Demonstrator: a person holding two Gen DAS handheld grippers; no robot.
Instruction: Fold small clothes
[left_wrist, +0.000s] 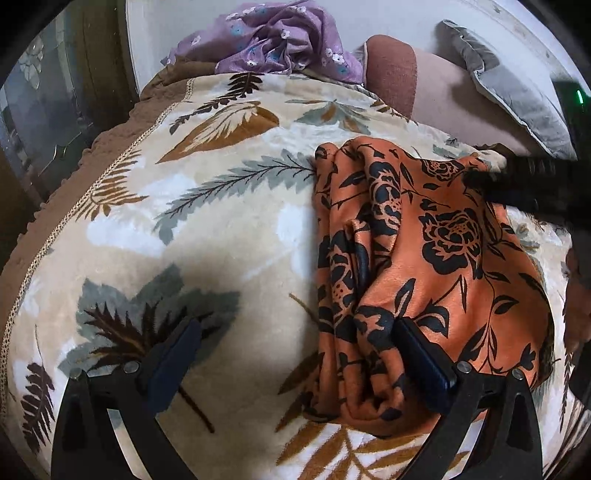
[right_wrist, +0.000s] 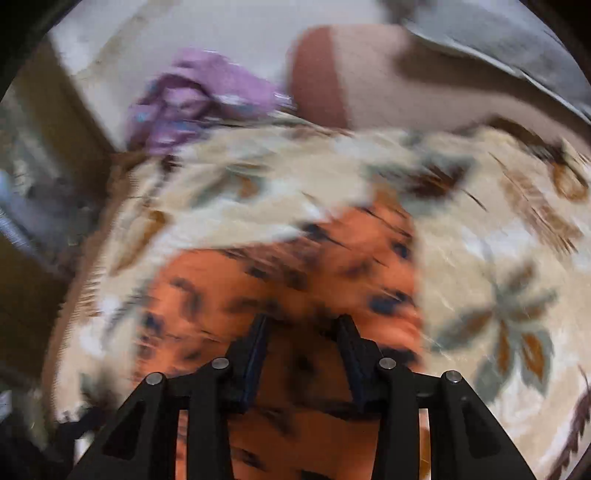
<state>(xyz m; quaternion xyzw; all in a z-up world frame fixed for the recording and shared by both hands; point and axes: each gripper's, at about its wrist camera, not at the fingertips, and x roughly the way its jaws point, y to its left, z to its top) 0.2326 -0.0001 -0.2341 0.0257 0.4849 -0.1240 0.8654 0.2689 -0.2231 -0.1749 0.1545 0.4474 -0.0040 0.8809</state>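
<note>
An orange garment with black flowers (left_wrist: 436, 258) lies in loose folds on the leaf-patterned blanket (left_wrist: 207, 229). My left gripper (left_wrist: 299, 339) hangs low over the garment's near left edge, jaws wide apart and empty. Its right finger (left_wrist: 421, 354) is over the orange cloth and its left finger (left_wrist: 181, 350) over bare blanket. My right gripper (left_wrist: 528, 184) is a dark blur at the garment's far right corner. In the blurred right wrist view, the right gripper (right_wrist: 303, 328) has its jaws partly apart with the orange garment (right_wrist: 288, 266) filling the gap between them.
A crumpled purple flowered cloth (left_wrist: 280, 48) lies at the bed's far end. A pink and brown pillow (left_wrist: 417, 85) and a grey pillow (left_wrist: 513, 88) lean at the far right. The brown blanket border (left_wrist: 110, 147) marks the bed's left edge.
</note>
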